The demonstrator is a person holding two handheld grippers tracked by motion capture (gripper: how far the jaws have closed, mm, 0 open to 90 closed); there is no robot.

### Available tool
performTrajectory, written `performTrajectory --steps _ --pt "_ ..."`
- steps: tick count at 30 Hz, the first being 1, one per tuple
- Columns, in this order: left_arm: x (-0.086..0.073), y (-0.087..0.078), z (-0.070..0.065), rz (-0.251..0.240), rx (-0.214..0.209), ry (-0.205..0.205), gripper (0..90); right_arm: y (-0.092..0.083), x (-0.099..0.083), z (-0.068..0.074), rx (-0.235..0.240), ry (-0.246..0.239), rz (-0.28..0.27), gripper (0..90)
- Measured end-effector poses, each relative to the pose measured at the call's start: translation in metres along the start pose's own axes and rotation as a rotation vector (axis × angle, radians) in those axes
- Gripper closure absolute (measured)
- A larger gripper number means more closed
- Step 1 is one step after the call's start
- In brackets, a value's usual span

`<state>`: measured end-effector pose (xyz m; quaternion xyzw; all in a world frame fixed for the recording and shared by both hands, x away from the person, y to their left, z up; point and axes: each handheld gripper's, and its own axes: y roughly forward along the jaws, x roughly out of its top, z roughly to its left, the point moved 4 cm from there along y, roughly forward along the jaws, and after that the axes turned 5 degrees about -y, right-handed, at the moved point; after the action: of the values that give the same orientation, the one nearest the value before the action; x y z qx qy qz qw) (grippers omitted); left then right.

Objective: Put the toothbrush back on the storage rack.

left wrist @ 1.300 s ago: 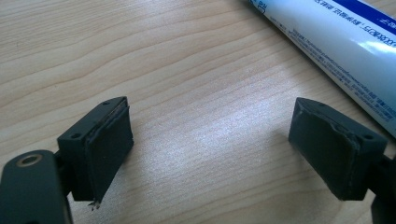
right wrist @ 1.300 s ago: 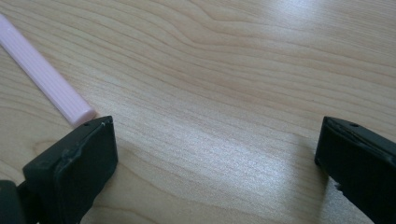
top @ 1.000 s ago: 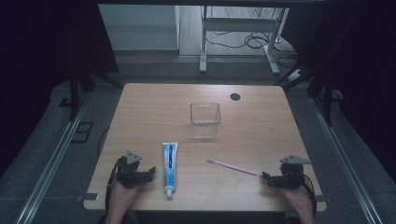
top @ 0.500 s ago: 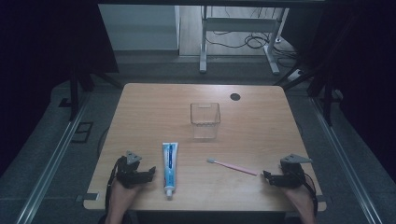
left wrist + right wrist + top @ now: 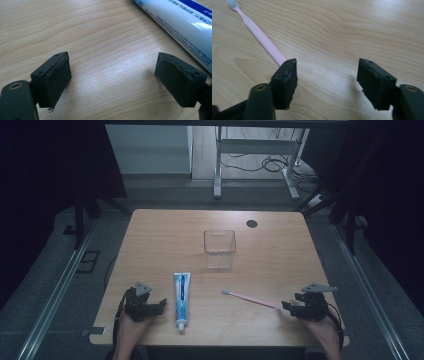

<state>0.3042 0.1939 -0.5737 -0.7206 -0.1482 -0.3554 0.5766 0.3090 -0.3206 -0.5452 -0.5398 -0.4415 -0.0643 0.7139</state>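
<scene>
Low over the wooden table (image 5: 165, 227), near its front right corner, right gripper (image 5: 286, 306), held in a hand (image 5: 325, 332) coming in from the bottom edge. Jaws partly apart, having just been closing, with bare wood between them and nothing gripped. In the right gripper view, pink toothbrush (image 5: 259, 35) lying flat, handle end disappearing just behind the left-hand jaw, outside the gap; whether touching that jaw, impossible to tell. From above, toothbrush (image 5: 248, 298) slanting across the table, bristle end toward the middle, handle end just beside the jaw tips. At the front left, left gripper (image 5: 161, 303) resting low in the other hand (image 5: 131, 330), jaws wide apart and empty, wood grain between them in the left gripper view. Toothpaste tube (image 5: 181, 295) flat just beside it, cap toward the front edge; in the left gripper view, tube (image 5: 180, 18) beyond the right-hand jaw, outside the gap. Farther back, near the table's middle, clear plastic container (image 5: 219, 248), upright, well apart from both grippers.
</scene>
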Motion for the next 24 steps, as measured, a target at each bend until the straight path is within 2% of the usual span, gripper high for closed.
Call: performTrajectory --steps 3,5,8,14,15,17,20,24 --pt "0.000 0.000 0.000 0.000 0.001 0.000 13.5 -0.002 0.004 0.004 0.044 -0.001 -0.007 44.4" --pt "0.000 0.000 0.000 0.000 0.000 0.000 13.4 -0.002 0.006 0.007 0.071 -0.018 -0.002 51.8" --pt "0.000 0.000 0.000 0.000 -0.001 0.000 13.5 0.000 0.009 0.012 0.082 -0.060 0.003 59.6" --pt "0.000 0.000 0.000 0.000 0.001 -0.002 13.5 0.005 0.017 0.020 0.117 -0.094 0.006 75.4" --pt "0.000 0.000 0.000 0.000 0.001 -0.002 13.6 0.005 0.017 0.020 0.117 -0.094 0.006 75.4" --pt "0.000 0.000 0.000 0.000 -0.001 -0.002 13.6 0.010 0.021 0.025 0.137 -0.107 0.012 82.7" --pt "0.000 0.000 0.000 0.000 0.000 -0.002 13.5 0.016 0.025 0.029 0.151 -0.122 0.020 88.4" --pt "0.000 0.000 0.000 0.000 -0.001 -0.003 13.6 0.026 0.029 0.032 0.161 -0.130 0.029 88.9"
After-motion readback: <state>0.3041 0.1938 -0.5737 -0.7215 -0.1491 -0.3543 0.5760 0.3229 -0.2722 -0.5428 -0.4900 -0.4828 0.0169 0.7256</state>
